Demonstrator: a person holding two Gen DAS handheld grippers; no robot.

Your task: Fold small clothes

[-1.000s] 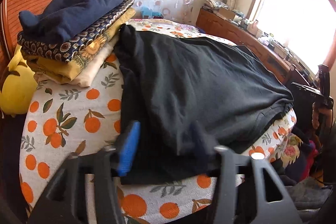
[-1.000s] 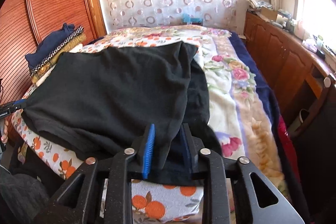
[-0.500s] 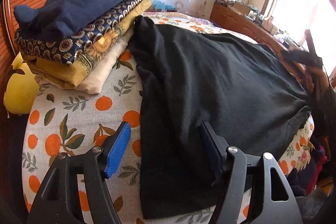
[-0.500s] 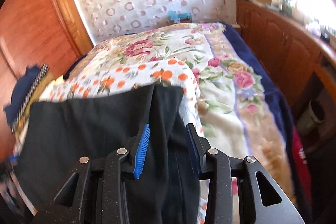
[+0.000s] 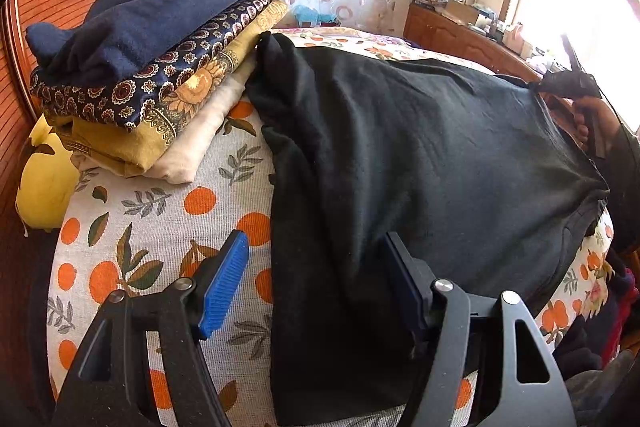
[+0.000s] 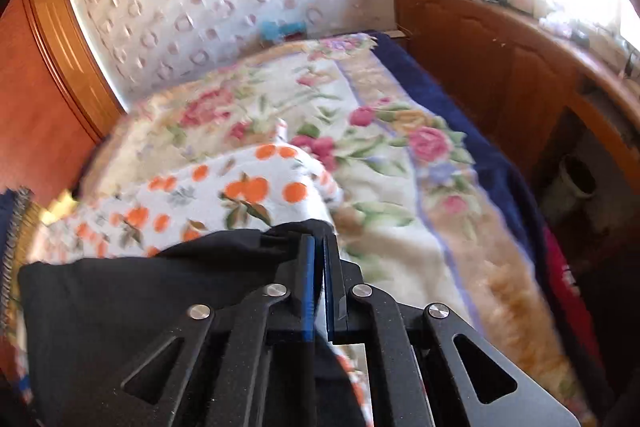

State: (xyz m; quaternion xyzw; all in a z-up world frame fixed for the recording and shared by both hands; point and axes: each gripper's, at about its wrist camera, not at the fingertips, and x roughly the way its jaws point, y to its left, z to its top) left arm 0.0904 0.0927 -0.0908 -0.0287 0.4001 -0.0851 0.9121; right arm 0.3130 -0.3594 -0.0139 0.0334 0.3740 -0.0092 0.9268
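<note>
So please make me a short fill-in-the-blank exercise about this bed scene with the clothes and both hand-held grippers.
1. The right hand-held gripper is shut on the ____ garment.
2. The left hand-held gripper has its jaws ____.
3. On top of the pile of folded clothes lies a ____ blue garment.
4. The sheet is printed with ____.

Missing words: black; open; navy; oranges

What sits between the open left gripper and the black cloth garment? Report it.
Nothing visible. The left gripper is open, straddling the near edge of the black cloth garment on the orange-print bedsheet. The folded stack of clothes lies off to the side.
</note>
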